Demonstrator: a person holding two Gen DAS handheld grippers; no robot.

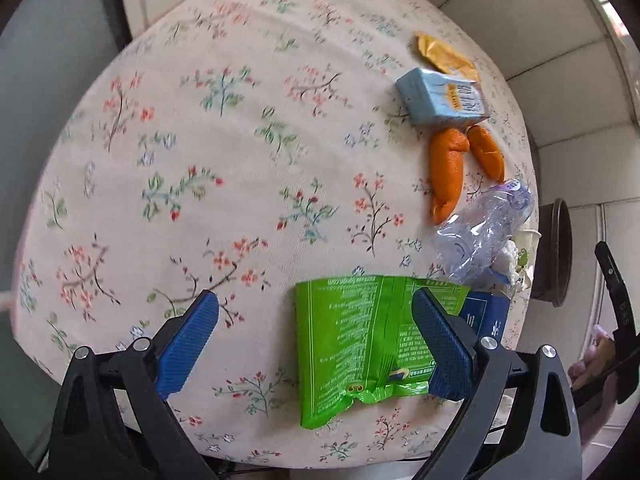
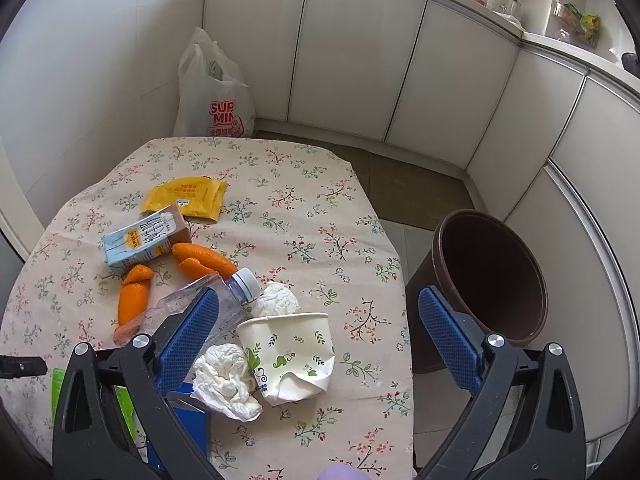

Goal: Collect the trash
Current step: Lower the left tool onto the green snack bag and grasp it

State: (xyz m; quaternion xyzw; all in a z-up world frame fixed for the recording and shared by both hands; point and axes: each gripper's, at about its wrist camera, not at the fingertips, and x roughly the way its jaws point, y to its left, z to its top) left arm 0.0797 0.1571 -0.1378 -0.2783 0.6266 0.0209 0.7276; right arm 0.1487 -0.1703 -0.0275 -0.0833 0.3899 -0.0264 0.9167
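Over the floral surface [image 2: 304,208] my right claw [image 2: 320,336] hangs wide open above the dented paper cup [image 2: 294,354]; my left claw [image 1: 316,340], also open, straddles the green wrapper [image 1: 360,344]. Squeezing the cup's crumpled wall could flick it past the brown bin [image 2: 492,276].

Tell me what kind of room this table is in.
Probably a home kitchen or dining corner. White cabinet doors run under a cluttered counter, a supermarket bag slumps against the wall, and a brown trash bin stands beside the floral tablecloth strewn with food packaging.
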